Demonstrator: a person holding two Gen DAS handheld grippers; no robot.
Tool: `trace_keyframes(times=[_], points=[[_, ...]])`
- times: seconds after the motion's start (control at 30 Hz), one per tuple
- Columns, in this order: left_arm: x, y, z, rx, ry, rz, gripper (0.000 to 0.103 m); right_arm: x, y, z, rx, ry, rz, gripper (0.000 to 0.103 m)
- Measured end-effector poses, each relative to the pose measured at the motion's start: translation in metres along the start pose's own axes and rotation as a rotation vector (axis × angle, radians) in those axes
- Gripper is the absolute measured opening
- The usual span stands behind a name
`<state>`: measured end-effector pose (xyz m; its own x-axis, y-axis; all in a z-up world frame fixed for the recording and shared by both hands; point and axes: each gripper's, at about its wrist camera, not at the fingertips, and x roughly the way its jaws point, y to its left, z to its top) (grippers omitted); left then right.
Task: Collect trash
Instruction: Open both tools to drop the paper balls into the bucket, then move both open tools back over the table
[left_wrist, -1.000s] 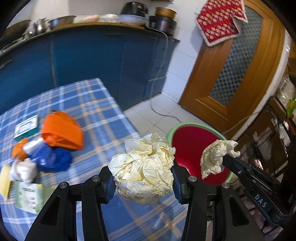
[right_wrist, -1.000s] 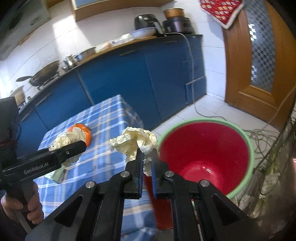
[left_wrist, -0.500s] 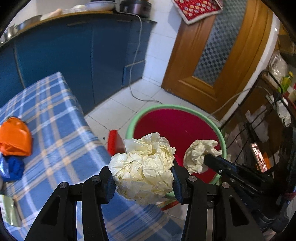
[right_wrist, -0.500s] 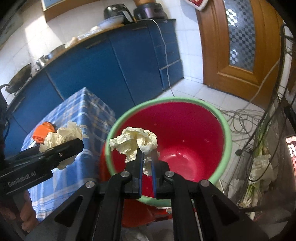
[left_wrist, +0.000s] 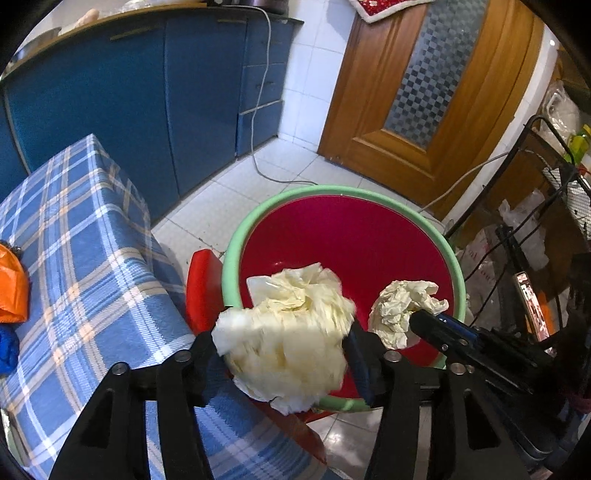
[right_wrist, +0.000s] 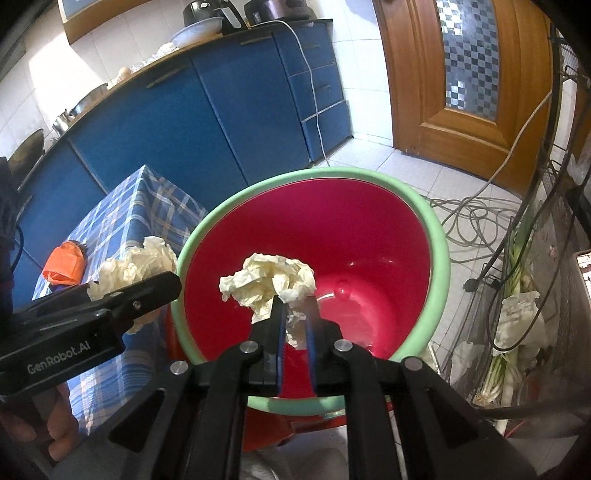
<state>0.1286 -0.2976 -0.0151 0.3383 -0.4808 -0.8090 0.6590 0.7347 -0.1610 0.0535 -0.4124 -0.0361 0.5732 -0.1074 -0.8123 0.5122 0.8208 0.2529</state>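
As the left gripper (left_wrist: 284, 354) spreads around its soft, featherweight paper wad (left_wrist: 284, 343), the right gripper (right_wrist: 293, 314) pinches a smaller wad (right_wrist: 267, 284) by a fold above the red bin (right_wrist: 439, 236).

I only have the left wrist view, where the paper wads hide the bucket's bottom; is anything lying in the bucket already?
Observer: No; the right wrist view shows the bucket with a bare red bottom.
Operator: Is the small wad over the opening?
Observer: Yes, the small wad, pinched in the right hand-held gripper, shows against the red inside.
Operator: And the large wad?
Observer: There the large wad shows left of the rim, against the tablecloth.
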Motion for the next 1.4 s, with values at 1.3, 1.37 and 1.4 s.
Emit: trace_keyframes(times=[1.3, 1.37, 1.4], points=[[-0.09, 0.08, -0.034, -0.185, -0.139, 0.132, 0.065, -0.032, 0.059, -0.002, -0.097, -0.068, 0.056, 0.042], [-0.097, 0.089, -0.039, -0.204, -0.147, 0.153, 0.065, -0.033, 0.069, -0.003, -0.112, -0.067, 0.076, 0.043], [-0.1, 0.094, -0.042, -0.216, -0.151, 0.16, 0.065, -0.033, 0.074, -0.004, -0.12, -0.065, 0.085, 0.044]])
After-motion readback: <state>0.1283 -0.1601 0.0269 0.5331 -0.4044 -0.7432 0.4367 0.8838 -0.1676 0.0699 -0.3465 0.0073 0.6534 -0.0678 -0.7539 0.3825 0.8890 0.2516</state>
